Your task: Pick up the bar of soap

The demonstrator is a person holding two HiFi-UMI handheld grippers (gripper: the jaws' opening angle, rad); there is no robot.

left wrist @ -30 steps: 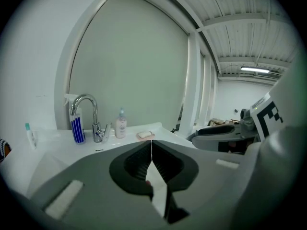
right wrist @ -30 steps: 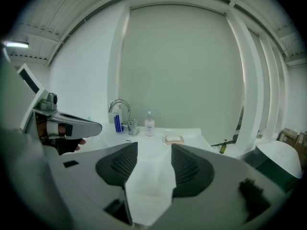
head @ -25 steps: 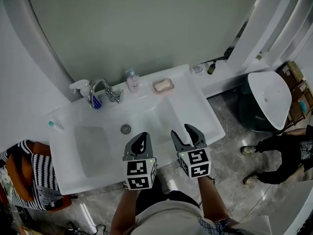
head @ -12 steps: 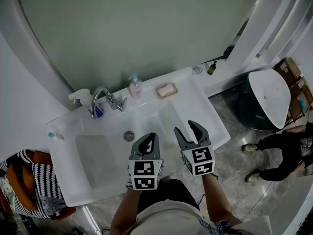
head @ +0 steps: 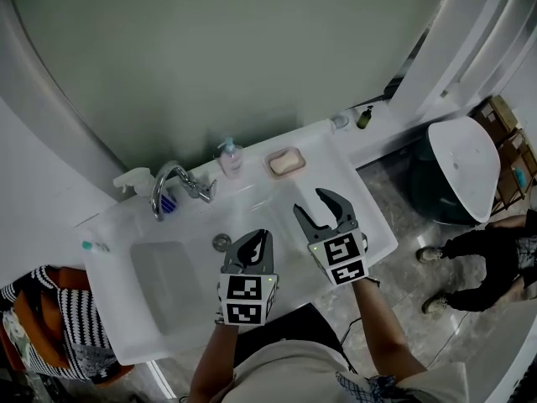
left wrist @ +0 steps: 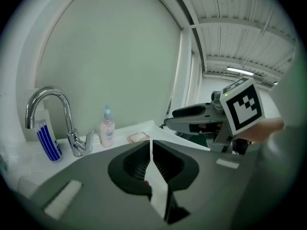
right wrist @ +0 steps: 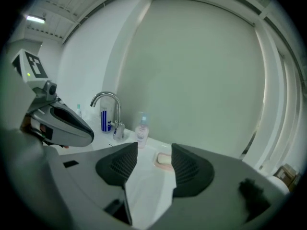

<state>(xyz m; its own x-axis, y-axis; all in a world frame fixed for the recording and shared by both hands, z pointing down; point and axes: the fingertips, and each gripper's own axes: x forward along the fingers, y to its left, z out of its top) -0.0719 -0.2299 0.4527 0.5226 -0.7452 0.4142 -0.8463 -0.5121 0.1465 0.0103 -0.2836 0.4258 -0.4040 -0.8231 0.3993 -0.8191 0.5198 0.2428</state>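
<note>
The pale bar of soap [head: 285, 163] lies in a pink dish on the back ledge of the white sink [head: 369, 225], right of the tap. My right gripper [head: 312, 202] hovers open over the basin's right side, short of the dish. In the right gripper view the soap [right wrist: 164, 159] shows far off in the gap of that gripper [right wrist: 154, 150]. My left gripper [head: 256, 240] is shut and empty over the basin's front. From the left gripper view, the soap [left wrist: 138, 137] sits beyond the closed left gripper [left wrist: 150, 143].
A chrome tap [head: 172, 183], a blue tube [head: 168, 201], a spray bottle [head: 132, 180] and a pump bottle [head: 229, 158] line the back ledge. The drain [head: 221, 242] lies near my left gripper. A white bin [head: 457, 170] and a standing person [head: 487, 267] are at the right.
My right gripper has moved forward toward the soap dish, staying open. The left gripper has shifted slightly right and stays shut. The head view has drifted.
</note>
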